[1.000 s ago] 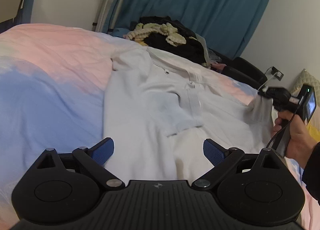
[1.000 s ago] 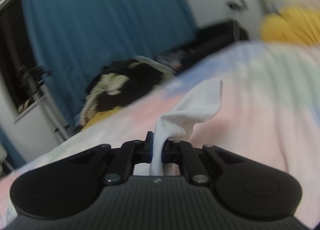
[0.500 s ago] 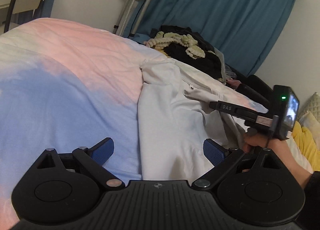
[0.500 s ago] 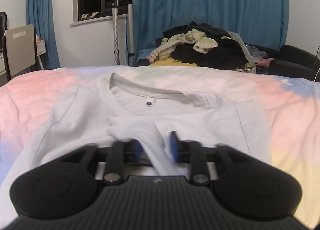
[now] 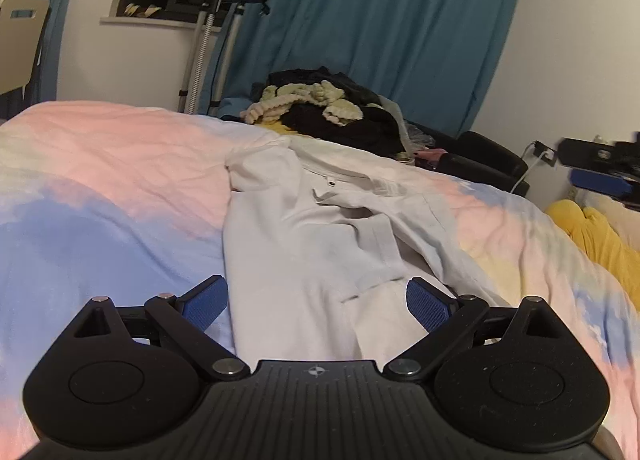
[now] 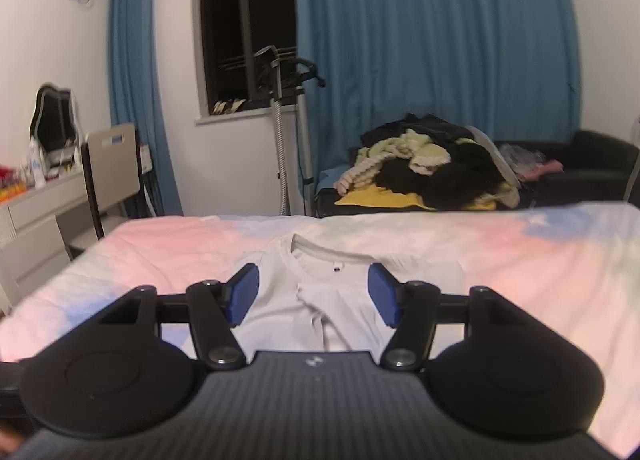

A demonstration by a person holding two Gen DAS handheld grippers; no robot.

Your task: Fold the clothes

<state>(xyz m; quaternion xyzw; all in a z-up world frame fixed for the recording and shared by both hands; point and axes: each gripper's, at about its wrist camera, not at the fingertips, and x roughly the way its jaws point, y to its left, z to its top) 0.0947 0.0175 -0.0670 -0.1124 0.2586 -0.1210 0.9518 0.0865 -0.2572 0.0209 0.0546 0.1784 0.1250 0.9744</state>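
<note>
Left wrist view, foreground: the left gripper [image 5: 317, 300] with its jaws spread wide and nothing between them, its blue pads [image 5: 206, 302] poised over the near hem of a white T-shirt [image 5: 304, 244]. The T-shirt lies on the bed [image 5: 100, 188], whose cover is pink, blue and pale yellow; its collar points away from the gripper, and one sleeve [image 5: 372, 236] is folded inward across the chest, leaving that side narrowed while the opposite sleeve is spread beside the collar. Right wrist view, foreground: the right gripper [image 6: 313, 294], jaws likewise apart and empty, held above the T-shirt [image 6: 316, 292] so that the collar and its small dark label [image 6: 337, 269] show in the gap. The same gripper appears blurred at the far right edge of the left wrist view, well off the garment. Beyond the T-shirt, past the far edge of the bed, a pile of clothes [image 6: 424, 168] in black, cream and yellow rests on a dark seat. Behind the pile hang blue curtains [image 6: 432, 40], with a garment steamer [image 6: 280, 132] standing beside a dark window [image 6: 244, 24]. Left of the bed in the right wrist view stand a chair [image 6: 114, 164] and a dressing worktop with a mirror [image 6: 56, 120]
</note>
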